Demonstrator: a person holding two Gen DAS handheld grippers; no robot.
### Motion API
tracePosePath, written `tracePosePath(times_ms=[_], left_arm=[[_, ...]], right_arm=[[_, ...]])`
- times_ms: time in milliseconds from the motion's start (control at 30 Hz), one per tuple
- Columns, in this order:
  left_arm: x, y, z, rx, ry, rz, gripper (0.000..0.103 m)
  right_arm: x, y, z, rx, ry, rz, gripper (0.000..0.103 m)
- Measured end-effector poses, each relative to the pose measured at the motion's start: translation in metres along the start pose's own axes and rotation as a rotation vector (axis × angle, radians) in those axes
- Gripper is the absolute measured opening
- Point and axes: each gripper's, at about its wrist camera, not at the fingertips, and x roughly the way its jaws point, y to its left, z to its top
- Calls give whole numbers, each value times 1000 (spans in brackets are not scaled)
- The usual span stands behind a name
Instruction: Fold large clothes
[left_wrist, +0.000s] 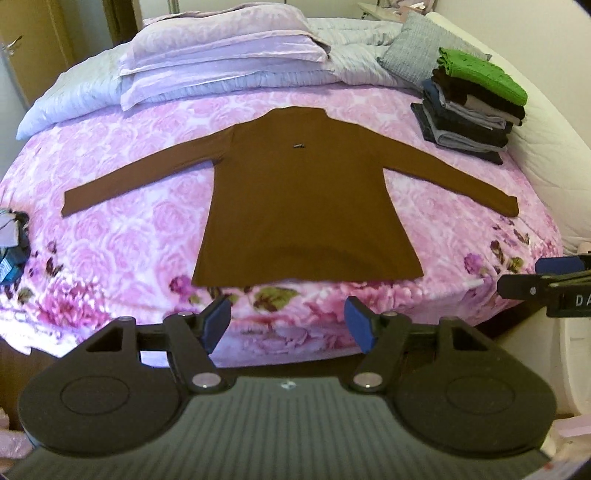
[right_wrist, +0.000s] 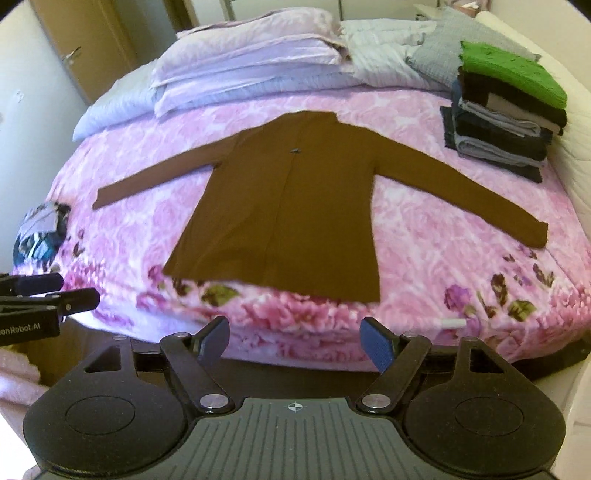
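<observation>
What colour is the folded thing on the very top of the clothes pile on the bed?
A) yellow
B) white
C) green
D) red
C: the stack of folded clothes on the pink flowered blanket is topped by a bright green knitted garment, with dark and grey layers beneath it.

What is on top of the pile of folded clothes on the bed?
A green knitted garment lies on top of the pile of folded clothes. Dark and grey layers show at the edges below it; what those pieces are is covered.

brown top (left_wrist: 306, 192): smooth matt cloth | blanket (left_wrist: 129, 236): plush fleece
</observation>
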Motion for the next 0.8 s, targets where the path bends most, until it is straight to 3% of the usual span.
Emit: tracePosePath(times_ms=[433, 800], left_arm=[[-20, -9, -30, -15, 2, 28, 68], [-23, -14, -36, -12, -1, 26, 69]], right_arm=[[-14, 6, -26, -25, 11, 16, 75], [-19, 3, -35, -27, 12, 13, 75]])
